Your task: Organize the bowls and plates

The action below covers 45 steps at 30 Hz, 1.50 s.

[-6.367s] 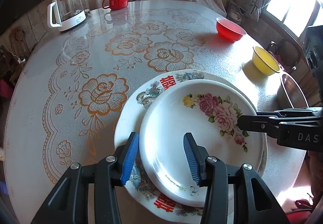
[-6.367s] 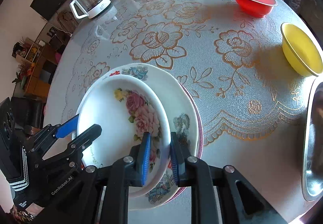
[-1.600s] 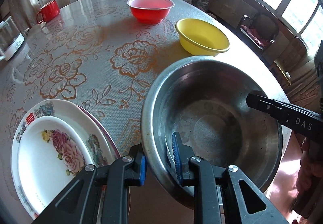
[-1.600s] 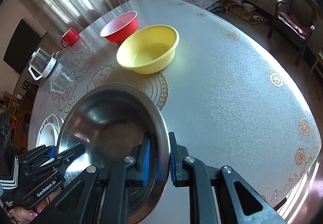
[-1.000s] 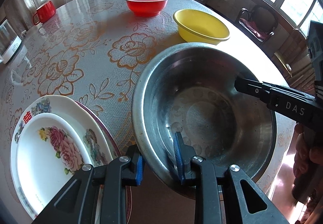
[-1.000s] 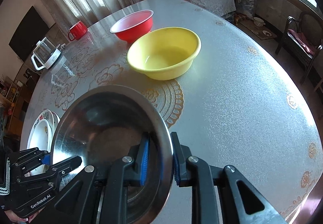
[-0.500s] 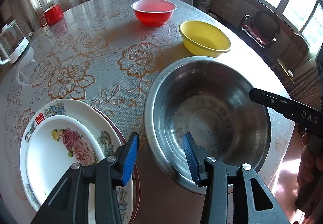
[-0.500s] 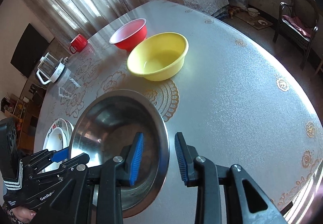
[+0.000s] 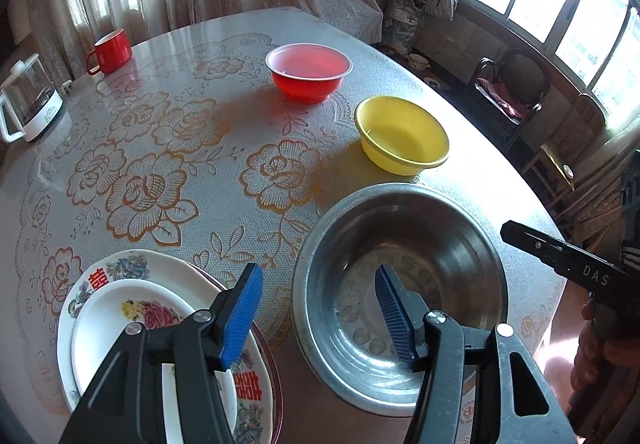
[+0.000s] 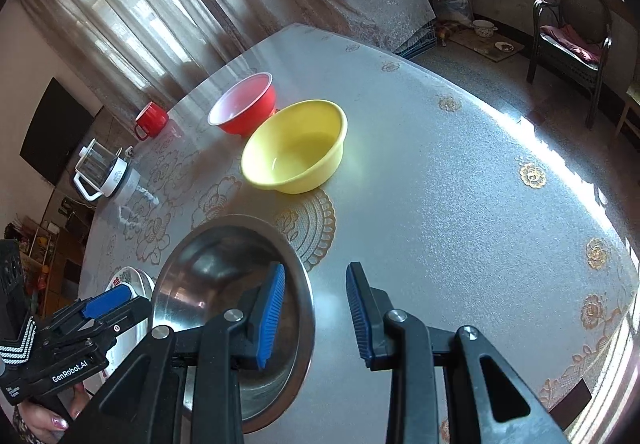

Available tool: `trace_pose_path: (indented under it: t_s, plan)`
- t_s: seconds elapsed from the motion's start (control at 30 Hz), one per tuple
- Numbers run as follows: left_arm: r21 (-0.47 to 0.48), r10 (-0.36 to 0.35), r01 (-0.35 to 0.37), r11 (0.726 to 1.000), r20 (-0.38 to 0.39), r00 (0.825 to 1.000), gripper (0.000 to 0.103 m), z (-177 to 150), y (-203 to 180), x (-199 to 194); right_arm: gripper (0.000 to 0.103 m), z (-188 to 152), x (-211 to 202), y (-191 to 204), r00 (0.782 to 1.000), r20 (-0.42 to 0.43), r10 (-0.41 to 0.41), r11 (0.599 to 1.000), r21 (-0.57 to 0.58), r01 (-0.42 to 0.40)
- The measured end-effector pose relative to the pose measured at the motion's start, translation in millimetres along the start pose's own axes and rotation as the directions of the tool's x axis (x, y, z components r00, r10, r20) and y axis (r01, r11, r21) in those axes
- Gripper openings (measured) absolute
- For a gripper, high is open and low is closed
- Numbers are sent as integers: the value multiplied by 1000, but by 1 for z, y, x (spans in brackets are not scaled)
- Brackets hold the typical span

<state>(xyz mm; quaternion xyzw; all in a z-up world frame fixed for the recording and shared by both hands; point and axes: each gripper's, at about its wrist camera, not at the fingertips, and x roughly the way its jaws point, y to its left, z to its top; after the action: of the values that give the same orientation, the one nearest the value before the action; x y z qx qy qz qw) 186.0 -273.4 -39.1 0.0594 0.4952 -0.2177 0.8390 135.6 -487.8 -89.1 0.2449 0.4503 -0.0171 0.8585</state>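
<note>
— Steel bowl (image 9: pixel 400 292): where does it stand?

— On the desk (image 9: pixel 180 132), near its front edge, upright and empty. Just to its left lies the plate stack (image 9: pixel 120 324): a small rose-patterned plate on a larger one with red characters, and a dark-rimmed one showing underneath.

— And the left gripper (image 9: pixel 316 310)?

— Above the bowl's near-left rim, not touching it. Its jaws are opening; one blue pad hangs over the gap between plates and bowl, the other over the bowl's inside. The rim passes below, between them, but neither pad presses on it.

— The right gripper (image 10: pixel 314 314)?

— Over the bowl's right rim (image 10: pixel 308 300), seen from its own camera. Jaws moderately apart, gripping nothing; the left pad hangs over the bowl's inside, the right pad over bare desk. From the left camera only its black finger (image 9: pixel 560 260) shows, beyond the bowl's right side, clear of it.

— Other bowls?

— Yellow bowl (image 9: pixel 402 136) behind the steel one, apart from it. Red bowl (image 9: pixel 309 72) further back, near the yellow but not touching it. Both upright, both empty as far as I can see.

— Anything else on the desk?

— Red mug (image 9: pixel 110 51) and a glass kettle (image 9: pixel 28 104) at the far left edge, well apart from the bowls.

— Person?

— A hand (image 10: pixel 44 416) on the left gripper's handle; little more is visible.
</note>
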Motion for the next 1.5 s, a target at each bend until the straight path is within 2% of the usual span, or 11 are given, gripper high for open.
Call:
trace_pose_path:
  t_s: [0.4, 0.63, 0.87, 1.3, 1.5]
  plan:
    - [3, -2, 2, 1000, -12, 1000, 69, 32, -12, 18, 32, 20, -2, -20, 997, 1, -82, 996, -25, 82]
    - [5, -1, 1, 1000, -24, 1000, 71, 49, -19, 29, 32, 36, 8, -32, 999, -26, -43, 999, 8, 43]
    - [13, 11, -11, 1000, -41, 999, 75, 69, -20, 39, 33, 56, 27, -36, 998, -50, -47, 999, -5, 47]
    - [-4, 19, -19, 1000, -67, 998, 75, 92, -6, 57, 38, 83, 61, -25, 994, -97, -44, 998, -42, 41]
    - [16, 25, -24, 1000, -78, 997, 80, 105, -5, 66, 38, 93, 71, -19, 994, -101, -46, 998, -50, 41]
